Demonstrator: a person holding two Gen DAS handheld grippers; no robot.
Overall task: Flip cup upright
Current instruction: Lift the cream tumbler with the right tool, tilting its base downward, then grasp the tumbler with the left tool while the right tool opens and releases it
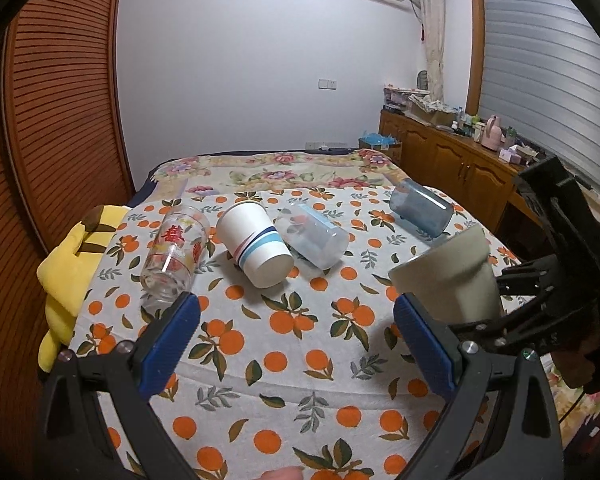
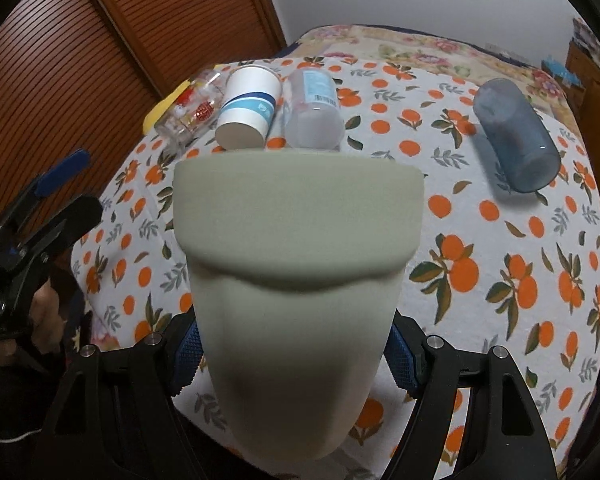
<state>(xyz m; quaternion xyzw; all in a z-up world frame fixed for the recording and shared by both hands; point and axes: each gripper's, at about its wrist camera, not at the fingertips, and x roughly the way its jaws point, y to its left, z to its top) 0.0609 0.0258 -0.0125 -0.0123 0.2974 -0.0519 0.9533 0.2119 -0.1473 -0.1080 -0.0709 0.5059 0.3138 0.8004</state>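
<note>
My right gripper (image 2: 292,356) is shut on a pale grey-green cup (image 2: 296,264) and holds it above the orange-print cloth (image 2: 480,248), its wide rim pointing away from the camera. The same cup shows in the left wrist view (image 1: 448,276), tilted, in the right gripper (image 1: 496,304). My left gripper (image 1: 296,344) is open and empty, low over the cloth (image 1: 284,360). On their sides lie a printed glass (image 1: 174,256), a striped paper cup (image 1: 256,244), a clear plastic cup (image 1: 314,236) and a dark blue cup (image 1: 420,208).
A yellow plush (image 1: 64,276) lies at the cloth's left edge beside the wooden louvred wardrobe (image 1: 48,128). A floral blanket (image 1: 276,172) covers the far bed. A wooden cabinet (image 1: 452,160) with clutter stands at the right under the window.
</note>
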